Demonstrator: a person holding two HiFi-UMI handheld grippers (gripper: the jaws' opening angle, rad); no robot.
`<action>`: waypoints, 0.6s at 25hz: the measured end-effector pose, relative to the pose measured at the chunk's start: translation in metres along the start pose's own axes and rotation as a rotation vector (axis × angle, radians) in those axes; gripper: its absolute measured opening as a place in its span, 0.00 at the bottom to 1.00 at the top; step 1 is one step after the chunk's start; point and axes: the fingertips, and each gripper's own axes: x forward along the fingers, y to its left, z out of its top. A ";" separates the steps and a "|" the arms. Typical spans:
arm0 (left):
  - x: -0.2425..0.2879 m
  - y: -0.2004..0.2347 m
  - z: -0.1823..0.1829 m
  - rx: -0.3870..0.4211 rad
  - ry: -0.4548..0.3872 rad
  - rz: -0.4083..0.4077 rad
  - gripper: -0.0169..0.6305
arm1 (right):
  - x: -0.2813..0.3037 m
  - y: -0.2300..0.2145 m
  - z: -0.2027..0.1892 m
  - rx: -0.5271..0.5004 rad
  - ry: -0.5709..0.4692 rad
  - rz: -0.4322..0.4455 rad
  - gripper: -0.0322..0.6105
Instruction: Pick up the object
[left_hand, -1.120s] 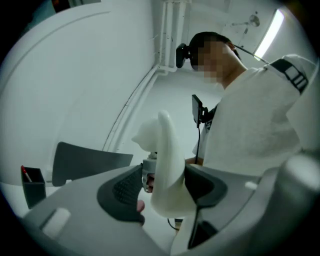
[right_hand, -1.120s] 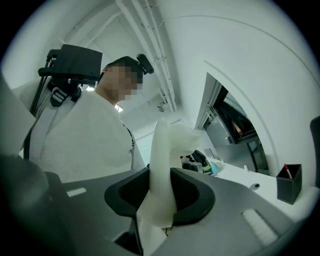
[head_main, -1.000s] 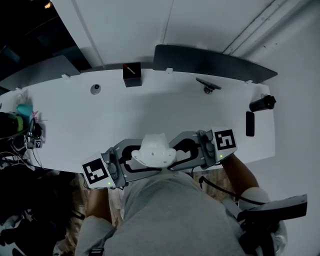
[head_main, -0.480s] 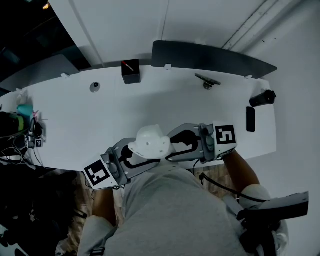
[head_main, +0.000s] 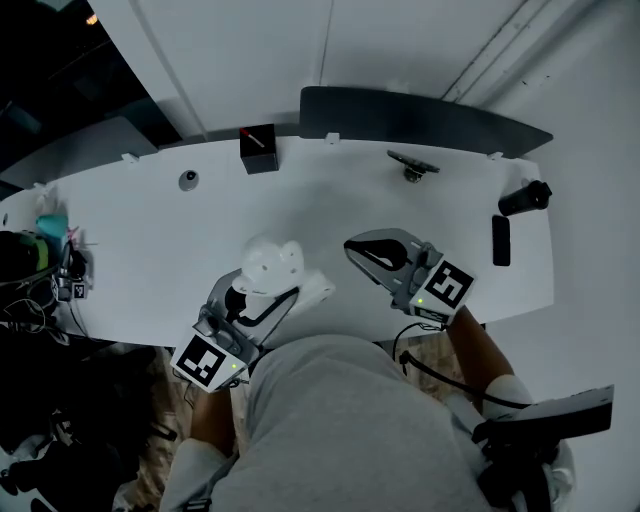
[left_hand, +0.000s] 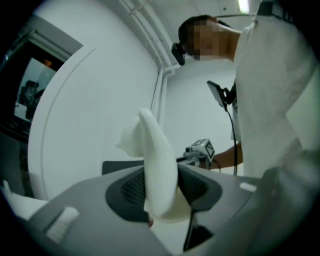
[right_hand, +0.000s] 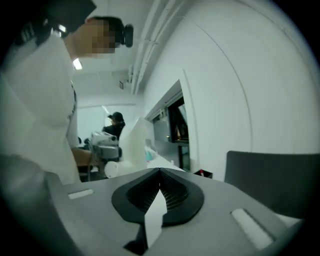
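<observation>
The object is a white, curved, shell-like plastic piece (head_main: 270, 266); it stands above the near edge of the white table (head_main: 150, 235). My left gripper (head_main: 262, 292) grips its lower part; its jaws have just been closing, and the pads press on the piece from both sides. In the left gripper view the piece (left_hand: 157, 165) rises upright from between the dark pads of the left gripper (left_hand: 160, 192). My right gripper (head_main: 352, 248) is to the right of the piece and apart from it. In its own view the right gripper (right_hand: 160, 172) is shut, pads together, nothing between them.
At the table's far edge stand a black box (head_main: 258, 148), a small round knob (head_main: 189, 179) and a black stand (head_main: 412, 165). A black cylinder (head_main: 525, 200) and a flat black slab (head_main: 501, 243) lie at the right end. A teal cup (head_main: 50, 222) is far left.
The right gripper has come off the white piece, swung right and shut. The left gripper has turned and carried the piece to the left, its jaws narrower on it.
</observation>
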 end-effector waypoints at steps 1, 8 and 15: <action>0.003 0.003 -0.004 0.020 0.013 0.042 0.29 | 0.002 -0.008 -0.008 -0.054 0.037 -0.076 0.05; 0.024 0.001 -0.029 0.086 0.062 0.268 0.29 | 0.016 -0.018 -0.040 -0.109 0.164 -0.348 0.05; 0.034 0.000 -0.048 0.108 0.129 0.489 0.29 | 0.006 -0.018 -0.041 -0.143 0.138 -0.491 0.05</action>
